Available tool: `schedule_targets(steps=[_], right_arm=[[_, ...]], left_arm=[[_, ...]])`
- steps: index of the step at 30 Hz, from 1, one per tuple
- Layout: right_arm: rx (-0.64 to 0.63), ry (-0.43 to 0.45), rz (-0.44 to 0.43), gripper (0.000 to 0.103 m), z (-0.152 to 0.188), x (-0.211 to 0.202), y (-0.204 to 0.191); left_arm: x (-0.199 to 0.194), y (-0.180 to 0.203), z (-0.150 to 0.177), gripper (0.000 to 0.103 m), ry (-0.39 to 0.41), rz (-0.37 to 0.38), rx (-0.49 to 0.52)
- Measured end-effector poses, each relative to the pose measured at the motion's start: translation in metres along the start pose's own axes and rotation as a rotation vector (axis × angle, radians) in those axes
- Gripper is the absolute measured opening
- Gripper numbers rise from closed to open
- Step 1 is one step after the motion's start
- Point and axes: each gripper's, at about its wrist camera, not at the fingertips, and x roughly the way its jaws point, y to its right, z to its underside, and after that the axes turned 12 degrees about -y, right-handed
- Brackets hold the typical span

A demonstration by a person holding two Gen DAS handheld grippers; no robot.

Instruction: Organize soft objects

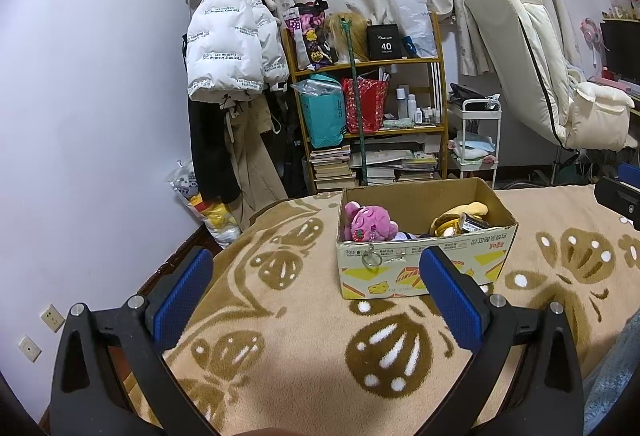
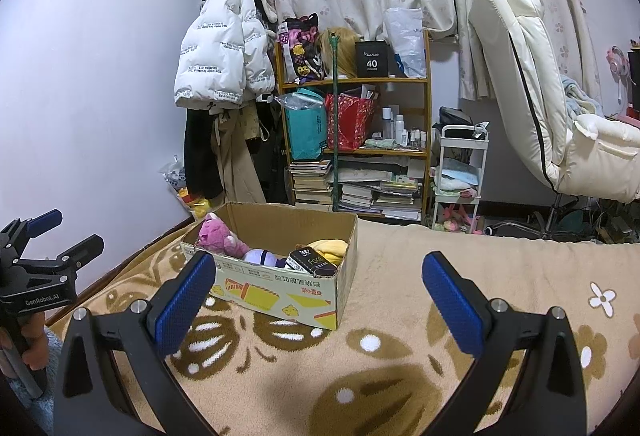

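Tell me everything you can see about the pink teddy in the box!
The pink plush toy looks soft and fuzzy, bright pink with a paler snout and closed-looking eyes. A small red strawberry-like patch sits low on its front. It lies slumped in the left end of the open cardboard box, leaning on the box wall, its head poking above the rim. Seen from the right wrist, it rests beside a white and purple soft item. A metal keyring hangs over the box front just below it. Neither gripper touches it.

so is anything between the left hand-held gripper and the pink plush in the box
Only the box's near wall. The pink plush sits behind it, reachable from above. The left hand-held gripper is open over bare blanket.
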Motion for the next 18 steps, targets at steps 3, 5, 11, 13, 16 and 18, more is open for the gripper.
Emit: schedule_targets(steps=[3,5,11,13,16,18], right_arm=[[0.001,0.000,0.000,0.103,0.0000,0.0000,0.0002],[0.000,-0.001,0.000,0.103,-0.0001,0.0000,0.0003],[0.001,0.000,-0.001,0.103,0.0000,-0.0003,0.0007],[0.001,-0.001,-0.002,0.103,-0.0004,-0.0001,0.0016],[0.001,-0.001,-0.002,0.103,-0.0004,-0.0003,0.0018],[0.001,-0.001,-0.003,0.103,-0.0004,-0.0005,0.0015]], left_arm=[[-0.0002,-0.0006,-0.0003,0.102,0.001,0.001,-0.001],[0.0000,-0.0001,0.0001,0.102,0.001,0.003,-0.001],[0.0005,-0.0001,0.0013,0.102,0.001,-0.002,-0.001],[0.0003,-0.0005,0.0012,0.102,0.001,-0.003,0.000],[0.0005,-0.0008,0.0014,0.102,0.003,-0.001,0.000],[0.0006,-0.0006,0.0015,0.102,0.002,-0.001,-0.001]])
